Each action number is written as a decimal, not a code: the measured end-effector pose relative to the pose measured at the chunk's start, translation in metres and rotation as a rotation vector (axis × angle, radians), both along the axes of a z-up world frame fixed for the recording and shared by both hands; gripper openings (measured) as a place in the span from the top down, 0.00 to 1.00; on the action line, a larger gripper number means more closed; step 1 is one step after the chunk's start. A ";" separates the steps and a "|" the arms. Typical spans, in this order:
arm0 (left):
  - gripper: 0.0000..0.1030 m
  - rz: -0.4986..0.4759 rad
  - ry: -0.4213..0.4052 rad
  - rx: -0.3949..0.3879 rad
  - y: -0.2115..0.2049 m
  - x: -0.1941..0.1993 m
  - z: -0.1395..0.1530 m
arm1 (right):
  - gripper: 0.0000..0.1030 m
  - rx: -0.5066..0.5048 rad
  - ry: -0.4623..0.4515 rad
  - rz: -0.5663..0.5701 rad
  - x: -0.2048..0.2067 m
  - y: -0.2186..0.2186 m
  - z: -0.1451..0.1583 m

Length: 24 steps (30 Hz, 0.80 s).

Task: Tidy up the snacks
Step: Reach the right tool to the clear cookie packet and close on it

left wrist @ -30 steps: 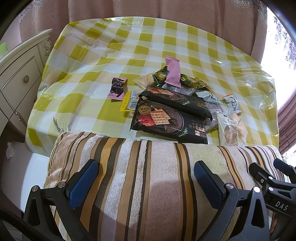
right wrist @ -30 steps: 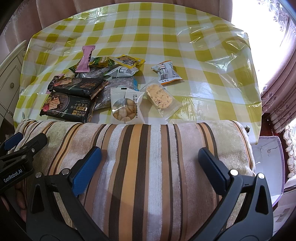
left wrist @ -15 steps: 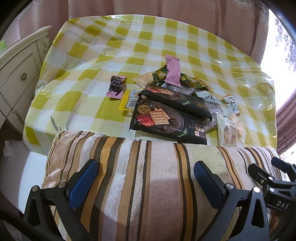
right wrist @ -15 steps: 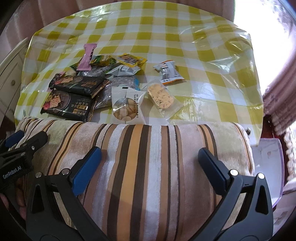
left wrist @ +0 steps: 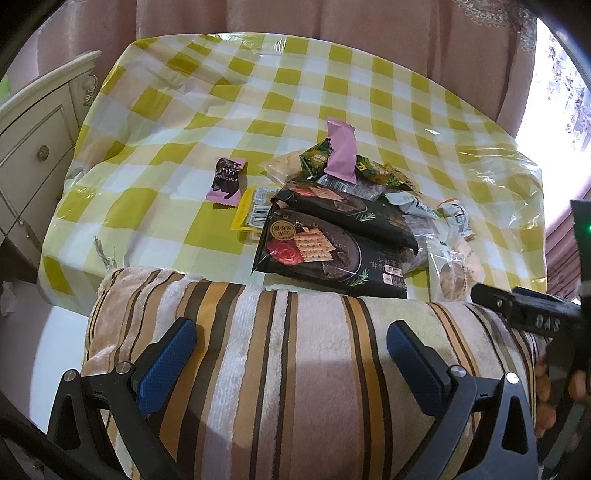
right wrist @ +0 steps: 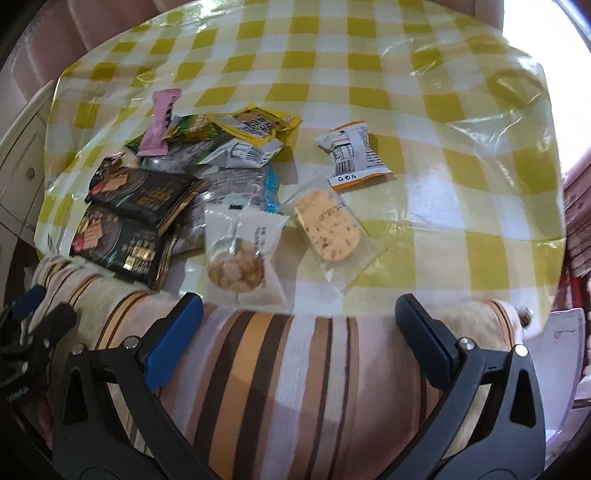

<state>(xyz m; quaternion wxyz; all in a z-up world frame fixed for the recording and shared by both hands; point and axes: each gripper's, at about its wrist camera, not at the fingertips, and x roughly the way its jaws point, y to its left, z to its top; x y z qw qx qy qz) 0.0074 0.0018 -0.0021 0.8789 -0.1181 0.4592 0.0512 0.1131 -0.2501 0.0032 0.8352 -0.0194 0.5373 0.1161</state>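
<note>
A heap of snack packets lies on the yellow checked table (left wrist: 177,110). Two black cracker packs (left wrist: 325,251) lie at its front, a pink bar (left wrist: 341,155) on top, a small chocolate packet (left wrist: 225,179) apart on the left. In the right wrist view I see a clear pack of round biscuits (right wrist: 240,254), an oval cookie pack (right wrist: 327,225) and a white-orange packet (right wrist: 352,155). My left gripper (left wrist: 291,343) is open and empty above a striped cushion (left wrist: 295,369). My right gripper (right wrist: 299,321) is open and empty, near the table's front edge.
The striped cushion (right wrist: 280,387) lies in front of the table, under both grippers. A cream drawer cabinet (left wrist: 33,140) stands to the left. Pink curtains (left wrist: 369,33) hang behind the table. The right gripper also shows at the left view's right edge (left wrist: 532,321).
Both grippers have moved forward toward the table. The right one moved farther: its fingertips went from mid-cushion to the table's front edge. The snacks have not moved.
</note>
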 end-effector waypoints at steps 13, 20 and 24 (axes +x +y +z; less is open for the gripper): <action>0.02 -0.047 -0.040 -0.020 -0.006 0.002 0.004 | 0.20 -0.097 0.027 0.053 0.048 -0.012 -0.020; 0.17 -0.126 -0.053 -0.026 -0.025 0.012 0.009 | 0.29 -0.136 0.024 0.122 0.058 0.002 -0.030; 0.20 -0.164 -0.050 -0.071 -0.038 0.022 0.010 | 0.31 -0.117 0.035 0.132 0.067 0.001 -0.034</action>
